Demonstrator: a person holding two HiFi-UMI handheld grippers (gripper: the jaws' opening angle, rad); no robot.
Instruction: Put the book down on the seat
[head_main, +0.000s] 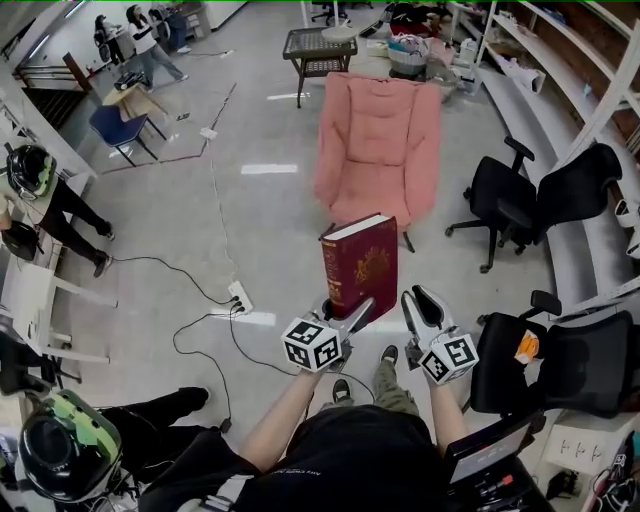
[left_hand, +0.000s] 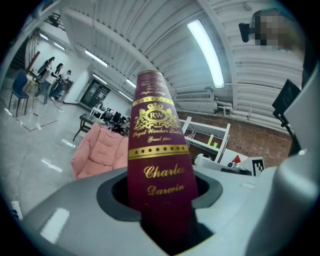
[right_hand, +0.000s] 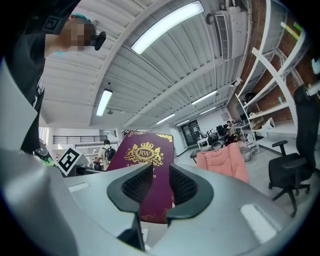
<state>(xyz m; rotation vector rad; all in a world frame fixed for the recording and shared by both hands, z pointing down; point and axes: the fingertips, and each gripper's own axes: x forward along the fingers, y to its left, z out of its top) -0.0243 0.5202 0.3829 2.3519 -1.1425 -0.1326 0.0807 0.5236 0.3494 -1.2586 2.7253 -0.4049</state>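
A thick maroon book (head_main: 360, 265) with gold print stands upright in the air, its lower edge clamped in my left gripper (head_main: 352, 318), which is shut on it. The left gripper view has the spine (left_hand: 157, 165) rising from between the jaws of this gripper (left_hand: 160, 202). To the book's right, my right gripper (head_main: 424, 302) is open and apart from it. Through the empty gap of the right gripper (right_hand: 161, 186) I see the cover (right_hand: 145, 155) beyond. The pink armchair (head_main: 380, 150) stands ahead on the floor, and nothing lies on its seat (head_main: 372, 208).
Black office chairs stand at the right (head_main: 530, 195) and near right (head_main: 570, 360). A wicker table (head_main: 318, 50) is behind the armchair. Cables and a power strip (head_main: 238, 295) lie on the floor to the left. Shelving (head_main: 560, 60) lines the right wall. People stand at far left.
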